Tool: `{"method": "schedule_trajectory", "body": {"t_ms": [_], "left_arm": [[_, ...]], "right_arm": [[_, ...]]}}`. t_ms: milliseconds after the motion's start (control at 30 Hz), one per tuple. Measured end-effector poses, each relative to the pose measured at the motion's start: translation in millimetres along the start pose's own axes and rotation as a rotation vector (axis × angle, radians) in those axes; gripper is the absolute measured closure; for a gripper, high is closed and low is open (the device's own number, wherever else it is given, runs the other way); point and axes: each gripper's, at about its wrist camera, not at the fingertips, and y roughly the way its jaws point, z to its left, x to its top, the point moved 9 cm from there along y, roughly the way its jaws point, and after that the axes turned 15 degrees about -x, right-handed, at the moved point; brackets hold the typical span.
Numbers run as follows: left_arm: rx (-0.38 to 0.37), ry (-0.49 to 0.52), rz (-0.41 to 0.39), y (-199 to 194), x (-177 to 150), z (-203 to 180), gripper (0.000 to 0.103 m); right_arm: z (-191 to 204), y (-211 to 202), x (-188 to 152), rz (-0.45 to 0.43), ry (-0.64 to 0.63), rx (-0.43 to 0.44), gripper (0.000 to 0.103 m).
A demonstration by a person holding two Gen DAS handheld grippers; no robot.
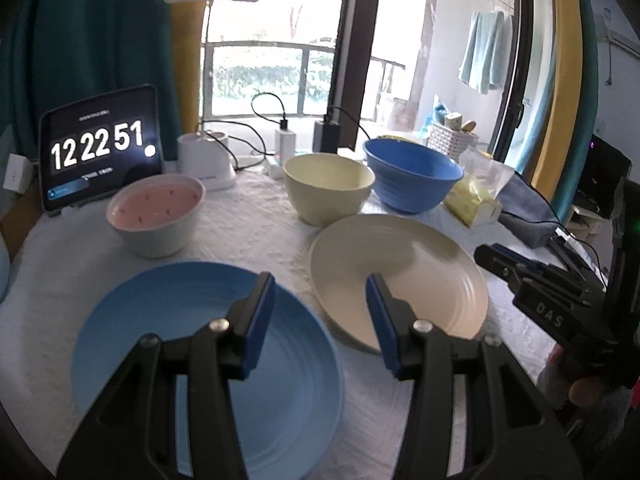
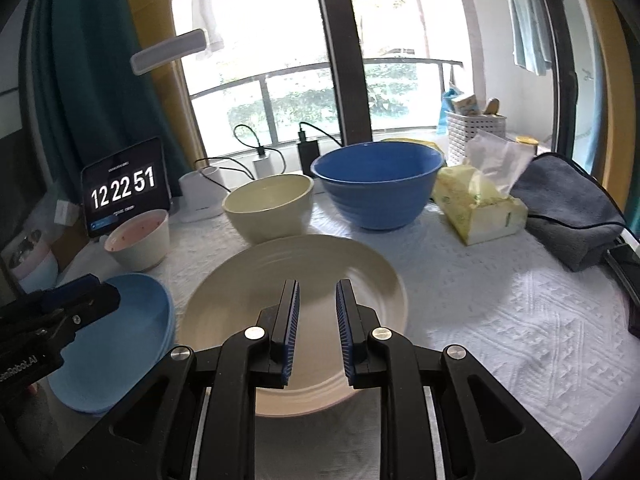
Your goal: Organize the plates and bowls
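On the white tablecloth a blue plate point(image 1: 200, 360) lies front left and a cream plate point(image 1: 404, 280) front right. Behind them stand a pink-lined white bowl point(image 1: 156, 216), a cream bowl point(image 1: 328, 188) and a large blue bowl point(image 1: 412, 174). My left gripper point(image 1: 319, 284) is open and empty, hovering over the gap between the two plates. My right gripper point(image 2: 318, 286) hangs over the cream plate point(image 2: 256, 280); its jaws stand a narrow gap apart with nothing between them. It also shows beside the cream plate's right rim as the right gripper point(image 1: 490, 254).
A tablet point(image 1: 100, 152) showing a clock leans at the back left, beside a white lamp base point(image 1: 204, 160) and chargers with cables. A yellow tissue pack point(image 2: 476, 208), a grey pouch point(image 2: 568, 208) and a white basket point(image 2: 476, 128) sit at the back right.
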Motion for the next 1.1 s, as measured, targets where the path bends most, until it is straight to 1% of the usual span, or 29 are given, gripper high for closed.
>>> {"method": "schedule_trajectory", "body": {"t_ms": [100,167,333,400,533,733,867,1033,1100], "left_arm": [[0.000,-0.001,0.010,10,1,-1,0.054],[-0.003,-0.005,0.015,15,2,-2,0.054],[-0.001,0.005,0.038,26,3,-5,0.054],[0.014,0.004,0.058,32,1,-3,0.054],[0.013,-0.018,0.090,42,-2,0,0.054],[0.018,-0.020,0.116,51,-8,2,0.054],[0.025,-0.019,0.120,54,-8,4,0.054],[0.040,-0.024,0.123,56,-7,4,0.054],[0.043,-0.009,0.146,61,-10,1,0.054]], "right_arm": [[-9,3,-3,0.016,0.004,-0.007,0.080],[-12,5,-4,0.024,0.012,-0.003,0.075],[-19,17,-12,0.085,0.034,-0.005,0.074],[-21,22,-15,0.111,0.035,-0.009,0.073],[-24,30,-20,0.155,0.049,-0.021,0.072],[-23,33,-21,0.165,0.047,-0.017,0.067],[-26,34,-21,0.165,0.055,-0.028,0.067],[-34,43,-24,0.200,0.079,-0.062,0.067],[-31,47,-27,0.219,0.058,-0.057,0.067]]}}
